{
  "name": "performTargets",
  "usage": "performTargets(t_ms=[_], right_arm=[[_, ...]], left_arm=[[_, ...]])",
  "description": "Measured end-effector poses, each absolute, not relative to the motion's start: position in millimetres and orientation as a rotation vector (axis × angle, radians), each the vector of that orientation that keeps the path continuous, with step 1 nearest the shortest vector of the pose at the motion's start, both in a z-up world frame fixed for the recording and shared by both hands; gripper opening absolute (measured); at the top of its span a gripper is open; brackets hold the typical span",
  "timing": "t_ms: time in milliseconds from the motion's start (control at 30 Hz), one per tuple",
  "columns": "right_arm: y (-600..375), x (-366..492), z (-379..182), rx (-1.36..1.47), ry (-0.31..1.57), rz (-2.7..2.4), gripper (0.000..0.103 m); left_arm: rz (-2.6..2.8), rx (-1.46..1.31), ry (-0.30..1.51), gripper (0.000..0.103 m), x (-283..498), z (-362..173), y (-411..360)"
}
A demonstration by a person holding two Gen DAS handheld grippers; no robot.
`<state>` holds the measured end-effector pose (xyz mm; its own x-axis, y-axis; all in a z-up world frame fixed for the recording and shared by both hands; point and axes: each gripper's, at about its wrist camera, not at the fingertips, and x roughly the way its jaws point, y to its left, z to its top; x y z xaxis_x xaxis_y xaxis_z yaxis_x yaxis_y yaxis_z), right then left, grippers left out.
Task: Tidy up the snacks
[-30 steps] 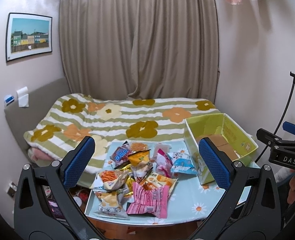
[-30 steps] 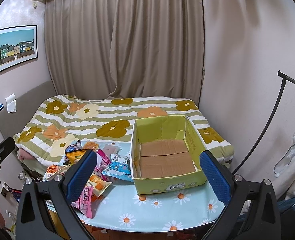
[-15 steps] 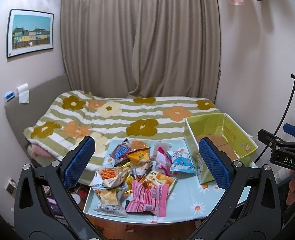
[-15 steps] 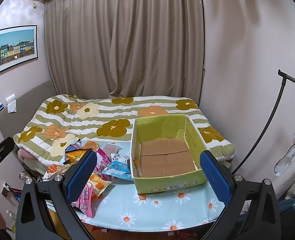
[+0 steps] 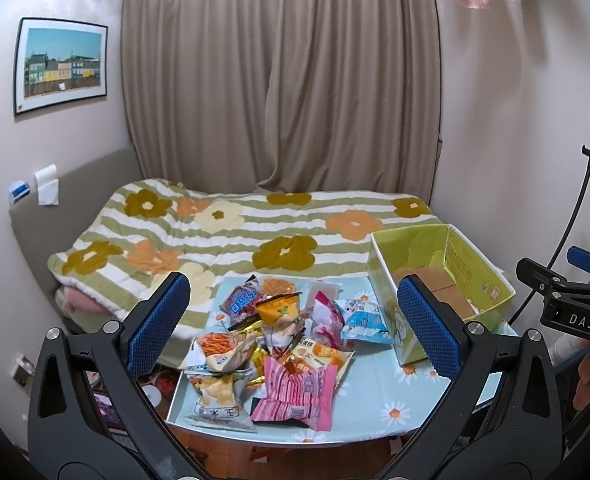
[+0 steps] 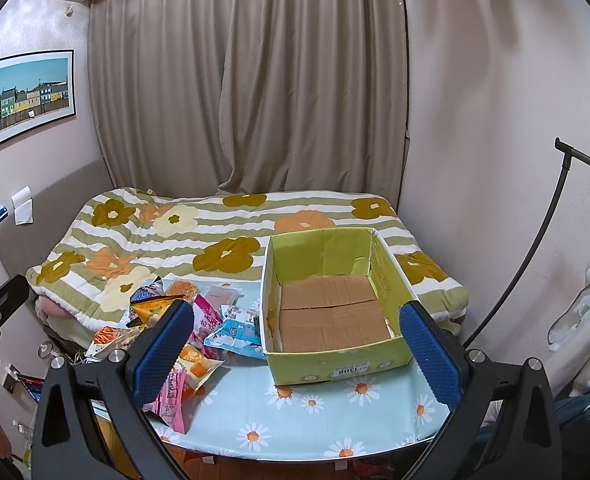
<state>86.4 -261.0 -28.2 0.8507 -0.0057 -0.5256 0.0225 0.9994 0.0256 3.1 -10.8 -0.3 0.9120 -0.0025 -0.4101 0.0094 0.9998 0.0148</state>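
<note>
Nearest the cameras, the left gripper and right gripper both hung wide open and empty above the table. Over the last second the left view had dipped slightly and closed a little on the snacks; nothing on the table had moved, so sorting had likely not begun. At 12 o'clock from the left gripper lay the snacks in a loose, overlapping heap; at 2 o'clock sat the box, bare inside. Beyond, the bed and curtain. Nothing blocked the reach.
</note>
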Motion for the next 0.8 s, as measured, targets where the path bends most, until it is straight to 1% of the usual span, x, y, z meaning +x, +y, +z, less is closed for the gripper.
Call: performTargets(t_ms=[633, 800], right_arm=[[-260.4, 86.9, -27.1, 0.032, 0.557, -0.015, 0.102], [-258.2, 94.1, -34.6, 0.054, 0.611, 0.048, 0.102]], left_arm=[[0.004, 0.009, 0.424, 0.103, -4.1, 1.1, -9.3], [0.033, -0.015, 0.485, 0.103, -1.3, -1.7, -0.4]])
